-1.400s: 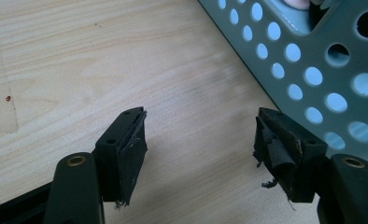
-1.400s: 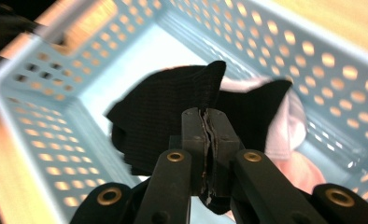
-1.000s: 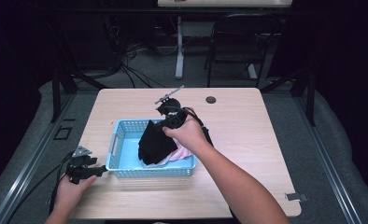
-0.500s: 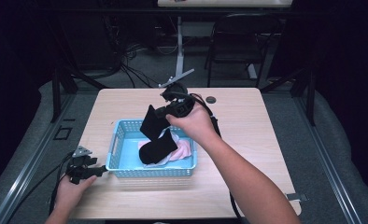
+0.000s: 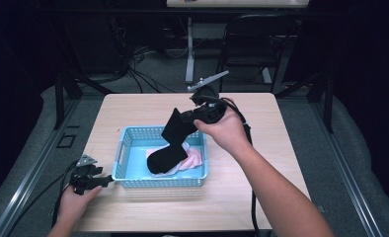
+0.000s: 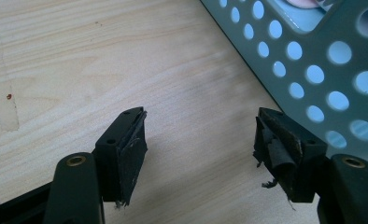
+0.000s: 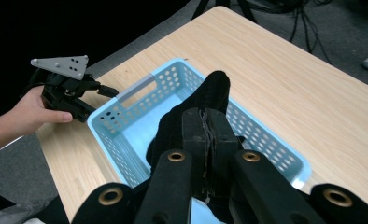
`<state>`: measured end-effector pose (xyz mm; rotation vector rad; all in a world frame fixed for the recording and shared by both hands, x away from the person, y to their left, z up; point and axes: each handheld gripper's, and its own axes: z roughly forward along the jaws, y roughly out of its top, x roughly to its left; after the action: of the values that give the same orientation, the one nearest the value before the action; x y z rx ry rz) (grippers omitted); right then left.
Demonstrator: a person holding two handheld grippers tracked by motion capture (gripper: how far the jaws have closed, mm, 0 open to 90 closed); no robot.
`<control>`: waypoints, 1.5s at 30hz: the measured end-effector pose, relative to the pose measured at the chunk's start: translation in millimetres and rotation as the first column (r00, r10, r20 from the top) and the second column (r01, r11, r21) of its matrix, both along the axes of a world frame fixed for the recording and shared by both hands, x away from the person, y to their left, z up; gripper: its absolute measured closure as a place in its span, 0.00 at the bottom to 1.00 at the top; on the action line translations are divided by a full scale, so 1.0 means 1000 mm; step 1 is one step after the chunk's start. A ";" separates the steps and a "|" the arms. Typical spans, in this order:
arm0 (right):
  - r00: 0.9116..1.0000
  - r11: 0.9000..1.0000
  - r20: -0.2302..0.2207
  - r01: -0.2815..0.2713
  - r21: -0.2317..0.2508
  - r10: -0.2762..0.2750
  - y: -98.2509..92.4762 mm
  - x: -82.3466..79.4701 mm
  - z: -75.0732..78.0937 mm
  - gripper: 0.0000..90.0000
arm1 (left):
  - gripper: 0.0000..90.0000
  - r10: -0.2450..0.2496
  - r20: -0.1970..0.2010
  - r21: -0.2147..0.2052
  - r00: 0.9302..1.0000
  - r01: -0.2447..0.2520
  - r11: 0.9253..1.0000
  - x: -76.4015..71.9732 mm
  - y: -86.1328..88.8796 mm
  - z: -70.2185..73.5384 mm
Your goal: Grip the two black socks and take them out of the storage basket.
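One light wooden table [image 5: 133, 108] stands on grey floor [image 5: 330, 148].

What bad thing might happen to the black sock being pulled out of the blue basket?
1. The right gripper pinches the black sock only near one end, so it might slip and fall back.
2. The sock's lower end lies on the pink cloth, which might snag and get dragged up too.
3. The left gripper sits open on the table beside the blue basket, not holding it, so a snag could tug the basket along.
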<state>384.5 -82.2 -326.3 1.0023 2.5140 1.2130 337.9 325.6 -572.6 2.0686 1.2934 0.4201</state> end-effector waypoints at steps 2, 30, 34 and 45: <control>1.000 1.000 0.006 0.010 -0.004 -0.010 -0.011 -0.004 0.003 0.98 | 0.38 0.001 -0.001 0.000 1.000 -0.001 1.000 0.000 0.000 0.000; 0.981 0.986 -0.098 0.167 -0.008 -0.167 -0.107 -0.022 -0.053 0.98 | 0.38 0.002 -0.007 0.006 1.000 -0.002 1.000 0.000 -0.001 -0.001; 0.971 0.981 -0.136 0.196 -0.014 -0.196 -0.116 -0.017 -0.074 0.98 | 0.38 0.002 -0.009 0.007 1.000 -0.002 1.000 0.000 0.000 -0.001; 0.891 0.921 -0.236 0.369 -0.120 -0.388 -0.163 0.000 -0.162 0.98 | 0.38 0.000 -0.012 0.013 1.000 0.001 1.000 0.001 -0.001 -0.003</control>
<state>384.6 -245.5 -487.8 1.6297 2.3521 0.9190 338.7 324.2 -575.4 2.0853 1.3006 0.4170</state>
